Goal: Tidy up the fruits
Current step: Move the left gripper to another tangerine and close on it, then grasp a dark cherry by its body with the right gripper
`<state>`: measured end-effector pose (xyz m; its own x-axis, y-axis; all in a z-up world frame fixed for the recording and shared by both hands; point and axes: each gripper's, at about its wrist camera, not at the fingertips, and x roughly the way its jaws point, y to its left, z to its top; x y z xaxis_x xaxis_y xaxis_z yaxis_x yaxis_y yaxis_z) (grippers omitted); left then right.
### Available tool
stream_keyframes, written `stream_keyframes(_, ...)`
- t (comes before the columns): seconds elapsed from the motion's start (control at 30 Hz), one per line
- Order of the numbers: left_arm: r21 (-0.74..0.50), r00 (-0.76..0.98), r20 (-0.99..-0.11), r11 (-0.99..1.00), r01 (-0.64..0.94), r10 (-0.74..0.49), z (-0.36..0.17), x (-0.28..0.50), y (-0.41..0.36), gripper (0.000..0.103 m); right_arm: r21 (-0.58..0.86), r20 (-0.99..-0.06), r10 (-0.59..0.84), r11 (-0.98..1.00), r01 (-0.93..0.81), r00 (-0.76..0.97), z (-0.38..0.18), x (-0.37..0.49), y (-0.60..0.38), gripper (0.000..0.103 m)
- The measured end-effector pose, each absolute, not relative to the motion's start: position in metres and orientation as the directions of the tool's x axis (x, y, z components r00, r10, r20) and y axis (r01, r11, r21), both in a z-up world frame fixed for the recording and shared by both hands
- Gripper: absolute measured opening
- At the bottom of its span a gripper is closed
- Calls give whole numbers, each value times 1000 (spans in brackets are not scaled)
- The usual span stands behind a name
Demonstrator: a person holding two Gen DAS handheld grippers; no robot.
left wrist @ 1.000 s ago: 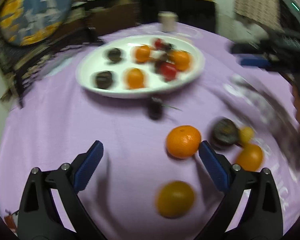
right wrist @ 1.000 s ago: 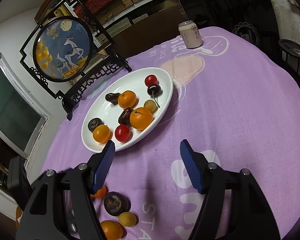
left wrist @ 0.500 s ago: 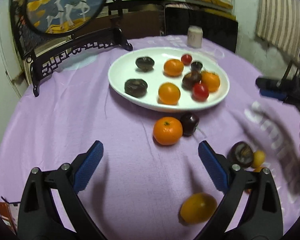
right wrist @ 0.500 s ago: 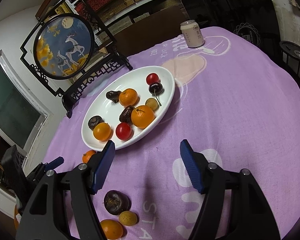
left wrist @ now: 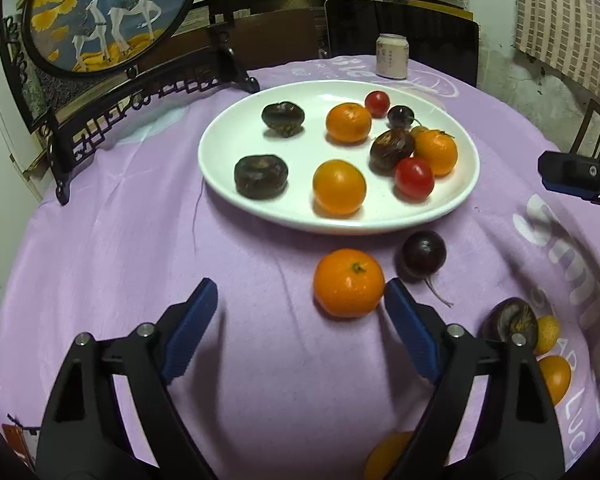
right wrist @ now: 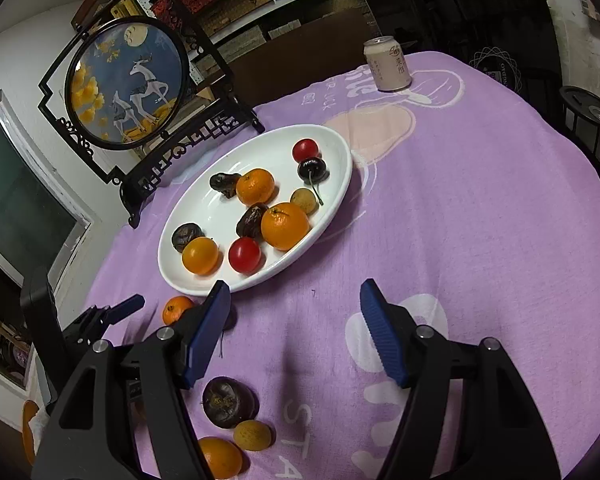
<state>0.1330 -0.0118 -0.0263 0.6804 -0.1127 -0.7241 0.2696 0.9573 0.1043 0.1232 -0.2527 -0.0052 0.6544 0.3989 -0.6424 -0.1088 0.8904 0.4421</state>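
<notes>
A white oval plate (left wrist: 228,152) (right wrist: 332,152) on the purple cloth holds several fruits: oranges, red tomatoes, dark wrinkled fruits, a cherry. In front of it lie a loose mandarin (left wrist: 348,282) (right wrist: 177,309) and a dark cherry (left wrist: 424,254). My left gripper (left wrist: 300,300) is open and empty, its right fingertip just beside the mandarin. A dark wrinkled fruit (right wrist: 230,401) (left wrist: 510,319), a small yellow fruit (right wrist: 253,435) and an orange (right wrist: 220,457) lie near my right gripper (right wrist: 294,304), which is open and empty above the cloth.
A drink can (left wrist: 392,56) (right wrist: 387,64) stands at the table's far side. A framed round deer picture on a black stand (left wrist: 112,12) (right wrist: 132,80) stands behind the plate. Another orange fruit (left wrist: 388,456) lies under my left gripper.
My left gripper has swung left and forward toward the plate, so the mandarin now sits by its right fingertip. The right gripper has hardly moved.
</notes>
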Motion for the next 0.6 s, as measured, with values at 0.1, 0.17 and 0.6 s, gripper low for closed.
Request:
stream_keyframes(0.1, 107, 678, -724, 949, 297, -131, -28, 136, -18, 78, 434, -649, 397, 894, -114, 649, -6, 124, -250, 68)
stream_keyframes(0.17, 89, 661, -733, 941, 326, -160, -30, 139, -23, 68, 428, -652, 398, 896, -121, 645, -7, 123, -248, 68)
stream_keyframes(0.6, 7, 619, -753, 938, 347, -223, -30, 145, -23, 39, 389, -664, 405, 905, -172, 628, -13, 124, -231, 68)
